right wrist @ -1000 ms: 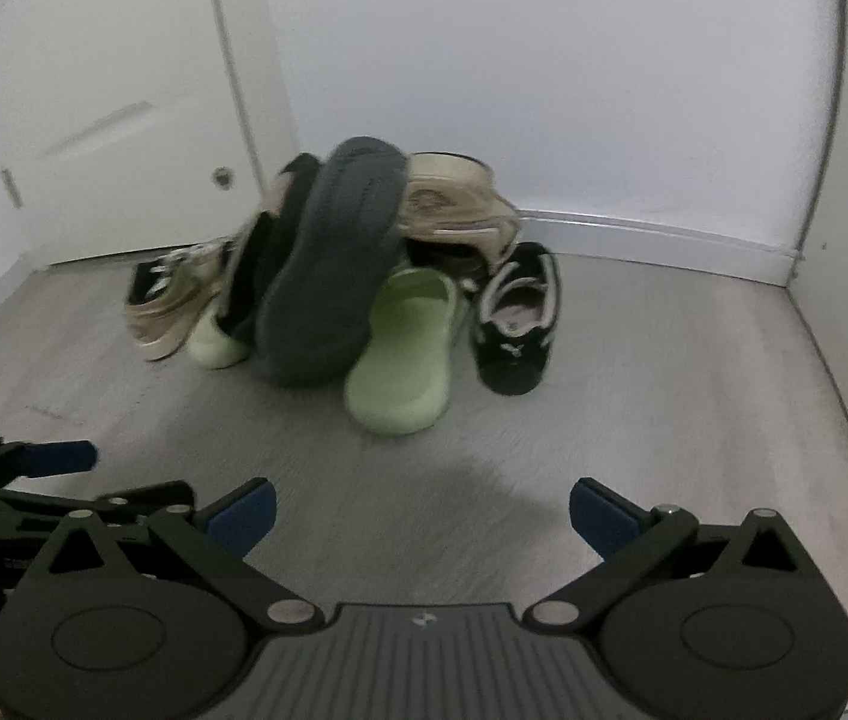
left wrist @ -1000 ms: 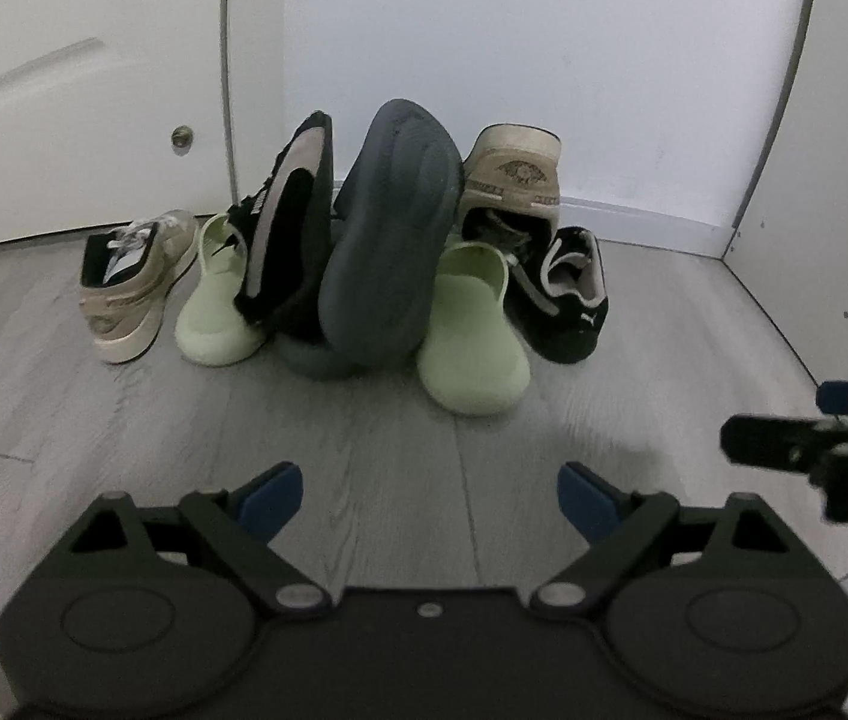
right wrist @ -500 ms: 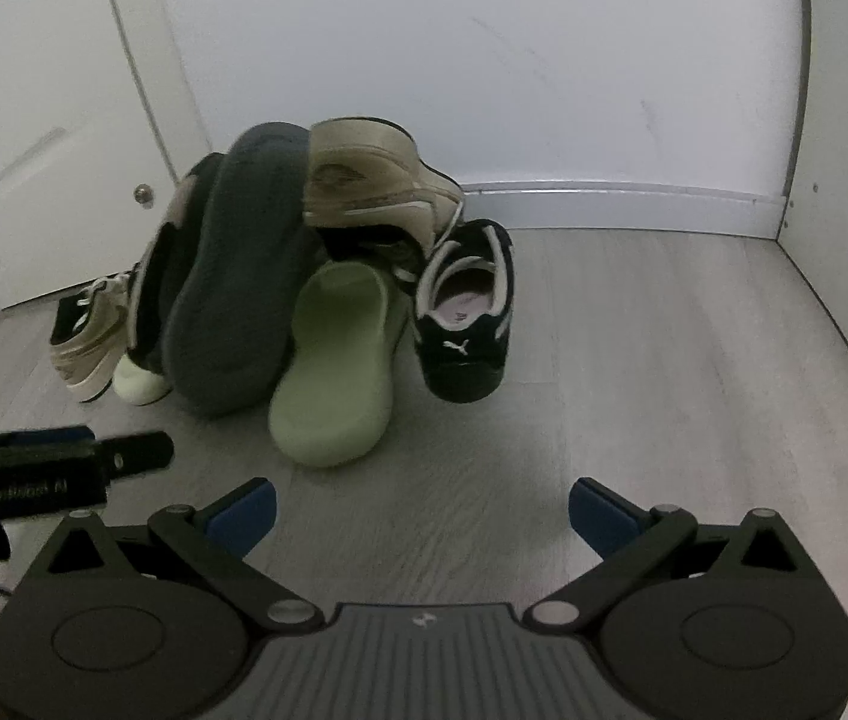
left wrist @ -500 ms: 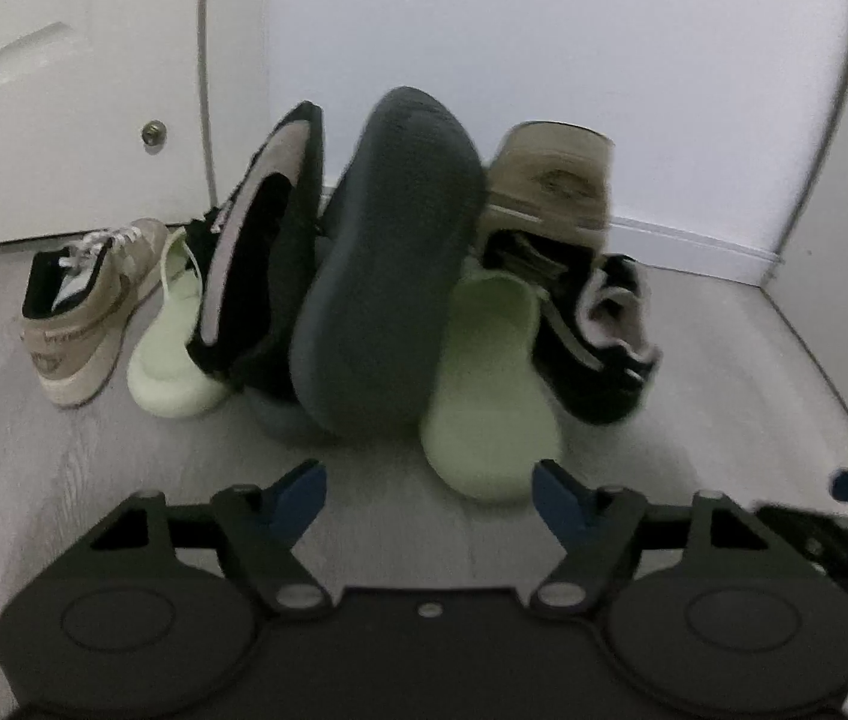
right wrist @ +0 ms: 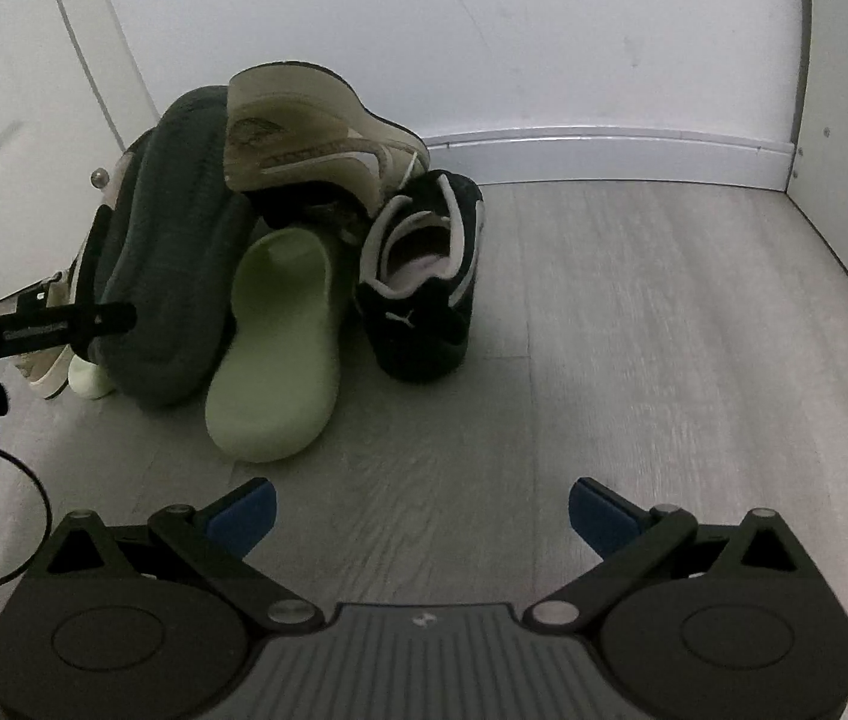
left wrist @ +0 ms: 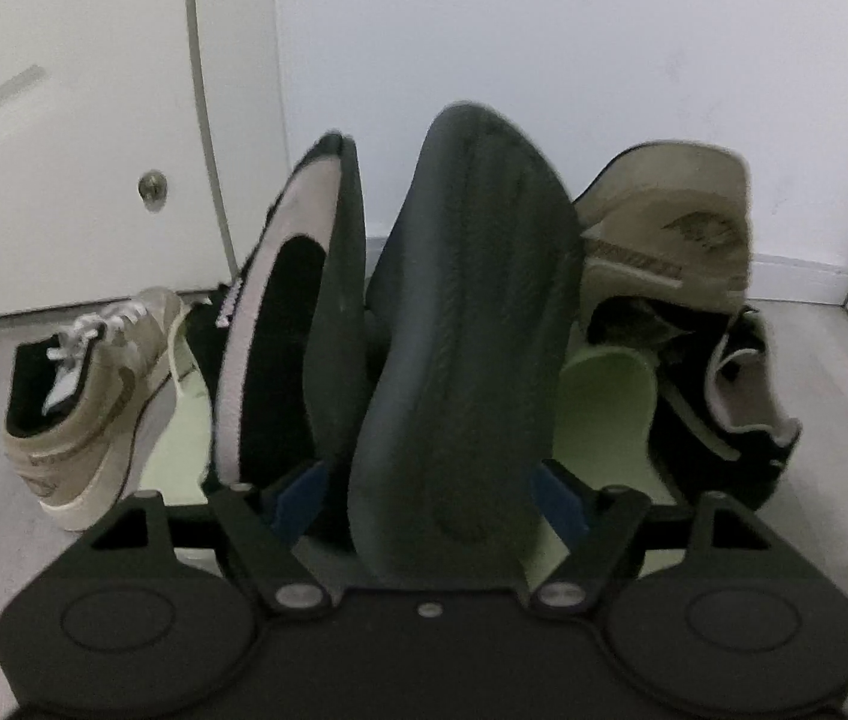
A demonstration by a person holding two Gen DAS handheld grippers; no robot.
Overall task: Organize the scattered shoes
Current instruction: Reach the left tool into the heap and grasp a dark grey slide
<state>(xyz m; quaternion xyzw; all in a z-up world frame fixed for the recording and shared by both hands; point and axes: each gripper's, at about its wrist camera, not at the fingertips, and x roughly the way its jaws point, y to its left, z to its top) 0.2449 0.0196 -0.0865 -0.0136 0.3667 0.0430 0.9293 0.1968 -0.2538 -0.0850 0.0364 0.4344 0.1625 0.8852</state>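
The dark grey ribbed foam slipper (left wrist: 466, 324) stands on end, sole outward, at the centre of the shoe pile in the corner where the white wall meets the white door. The left gripper (left wrist: 430, 489) has its blue-padded fingers on either side of the slipper's lower end, and the jaws are opening a little; I cannot tell whether the pads touch the foam yet.

At 9 o'clock of the slipper leans a black suede sneaker with a pale pink stripe (left wrist: 286, 330), also on end. Beyond it, at about 8 o'clock, lie a pale green foam slide (left wrist: 181, 414) and a beige low-top sneaker with white laces (left wrist: 73, 396). At 2 o'clock, a second beige sneaker (right wrist: 304, 138) rests tipped on top of the pile. At 4 o'clock lie the other pale green slide (right wrist: 280, 348) and a second black sneaker with a pink lining (right wrist: 424, 276).

The step in hand looks like taking the first shoe from the heap. The next move calls for closing firmly on the slipper and lifting it clear without toppling its neighbours.

The right gripper (right wrist: 421, 516) hangs spread wide and empty over bare grey wood-grain floor (right wrist: 634, 360), at 5 o'clock of the pile. A white skirting board (right wrist: 604, 150) runs along the far wall.
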